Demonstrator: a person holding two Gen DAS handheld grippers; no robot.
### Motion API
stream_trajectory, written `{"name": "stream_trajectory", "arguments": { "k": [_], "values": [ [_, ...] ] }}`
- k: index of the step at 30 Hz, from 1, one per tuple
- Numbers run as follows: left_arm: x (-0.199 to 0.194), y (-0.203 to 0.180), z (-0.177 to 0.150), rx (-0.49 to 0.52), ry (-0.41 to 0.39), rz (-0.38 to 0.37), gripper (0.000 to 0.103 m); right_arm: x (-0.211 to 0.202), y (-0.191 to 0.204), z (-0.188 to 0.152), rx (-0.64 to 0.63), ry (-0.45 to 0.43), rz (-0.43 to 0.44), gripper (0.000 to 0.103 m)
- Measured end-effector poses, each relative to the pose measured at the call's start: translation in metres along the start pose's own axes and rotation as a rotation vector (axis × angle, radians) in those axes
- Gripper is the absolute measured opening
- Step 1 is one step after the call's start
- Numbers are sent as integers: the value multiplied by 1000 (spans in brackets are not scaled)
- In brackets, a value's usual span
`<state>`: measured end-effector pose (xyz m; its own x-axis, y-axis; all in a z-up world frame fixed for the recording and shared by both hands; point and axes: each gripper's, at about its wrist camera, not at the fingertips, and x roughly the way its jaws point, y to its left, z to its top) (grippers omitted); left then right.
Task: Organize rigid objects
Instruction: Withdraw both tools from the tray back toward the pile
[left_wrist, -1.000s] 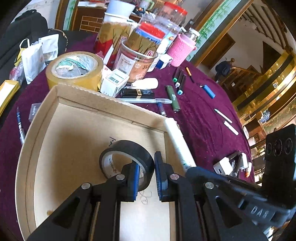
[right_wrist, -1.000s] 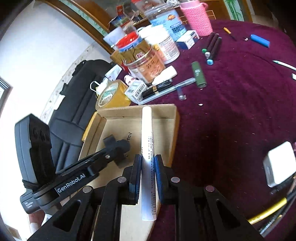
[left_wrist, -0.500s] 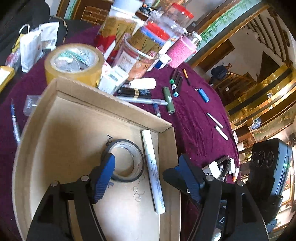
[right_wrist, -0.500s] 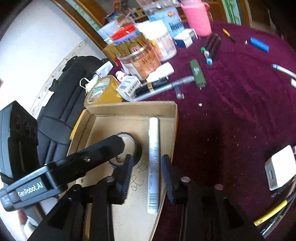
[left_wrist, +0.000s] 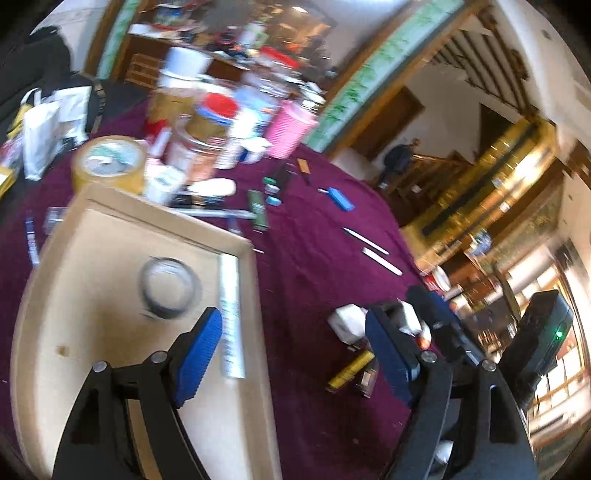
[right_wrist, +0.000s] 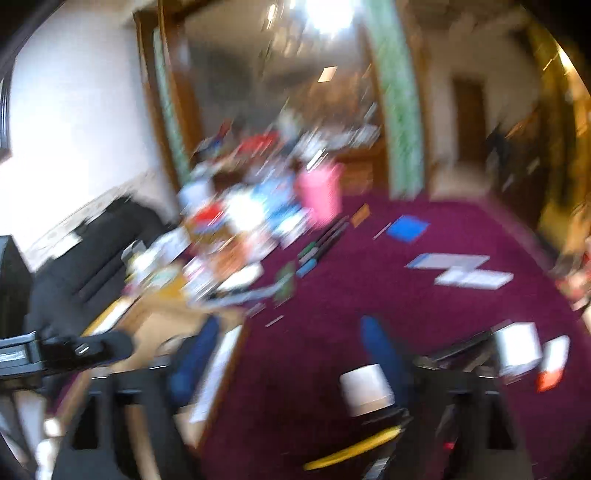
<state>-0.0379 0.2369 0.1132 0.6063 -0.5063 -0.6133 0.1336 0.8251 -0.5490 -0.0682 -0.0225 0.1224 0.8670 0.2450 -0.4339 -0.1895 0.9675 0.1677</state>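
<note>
A shallow cardboard box (left_wrist: 110, 354) lies on the purple tablecloth. In it lie a black tape roll (left_wrist: 167, 288) and a white marker (left_wrist: 230, 314) along the right wall. My left gripper (left_wrist: 291, 350) is open wide and empty, over the box's right edge. The right wrist view is blurred by motion. My right gripper (right_wrist: 291, 354) is open and empty there; the white marker (right_wrist: 216, 373) and the box (right_wrist: 159, 325) show at lower left. Small white blocks (left_wrist: 349, 325) and a yellow pen (left_wrist: 351, 369) lie to the right of the box.
Jars, a pink cup (left_wrist: 291, 129) and a big tan tape roll (left_wrist: 109, 166) crowd the far side of the table. Pens, a green marker (left_wrist: 258, 210), a blue lighter (left_wrist: 340, 199) and white sticks (left_wrist: 380, 260) lie scattered on the cloth.
Both grippers have let go, the left of the black tape roll and the right of the white marker; both now lie in the box. Both grippers opened wide and are swinging right, away from it.
</note>
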Motion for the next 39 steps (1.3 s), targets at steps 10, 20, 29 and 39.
{"name": "stream_trajectory", "arguments": {
  "k": [10, 20, 29, 39],
  "values": [
    [60, -81, -45, 132, 138, -66, 81, -19, -155, -10, 178, 39, -222, 103],
    [91, -100, -48, 121, 157, 63, 81, -30, -289, -35, 372, -1, -360, 103],
    [154, -112, -40, 182, 190, 190, 81, -22, -303, -45, 473, 44, -261, 103],
    [227, -113, -39, 435, 345, 197, 80, -16, -303, -48, 454, 71, -256, 103]
  ]
}}
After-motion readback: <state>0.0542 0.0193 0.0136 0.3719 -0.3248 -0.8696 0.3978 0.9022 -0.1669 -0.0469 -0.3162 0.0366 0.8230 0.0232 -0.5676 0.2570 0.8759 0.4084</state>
